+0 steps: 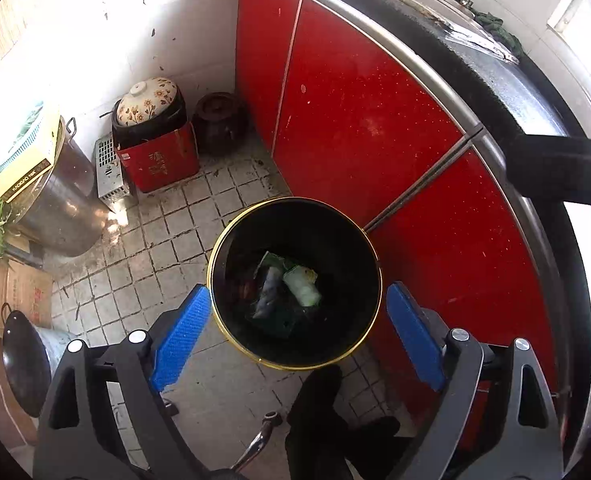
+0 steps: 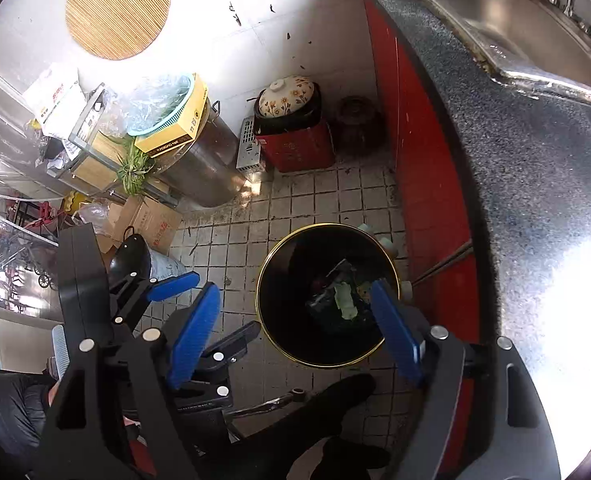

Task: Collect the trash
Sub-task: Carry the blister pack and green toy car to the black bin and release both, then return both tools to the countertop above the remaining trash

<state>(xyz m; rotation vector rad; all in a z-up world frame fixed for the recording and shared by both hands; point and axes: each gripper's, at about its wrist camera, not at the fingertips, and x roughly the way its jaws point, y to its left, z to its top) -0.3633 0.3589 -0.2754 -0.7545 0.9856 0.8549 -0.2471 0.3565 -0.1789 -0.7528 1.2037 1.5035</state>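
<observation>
A black round trash bin with a gold rim [image 1: 231,236] stands on the tiled floor beside the red cabinets; it also shows in the right wrist view [image 2: 267,272]. Inside lie crumpled wrappers, white, green and grey [image 1: 301,290] [image 2: 345,300]. My left gripper [image 1: 297,320] hovers above the bin, open and empty, its blue pads [image 1: 181,334] on either side of the rim. My right gripper [image 2: 297,324] is also open and empty above the bin. The left gripper [image 2: 175,284] shows at the left of the right wrist view.
Red cabinet doors [image 1: 359,128] under a dark countertop [image 2: 527,168] run along the right. A steel pot [image 1: 61,200], a red box with a flowered lid [image 1: 157,156], a dark jar [image 1: 219,120], cardboard boxes [image 2: 147,220] and a wok [image 1: 23,364] stand around the tiled floor [image 1: 151,248].
</observation>
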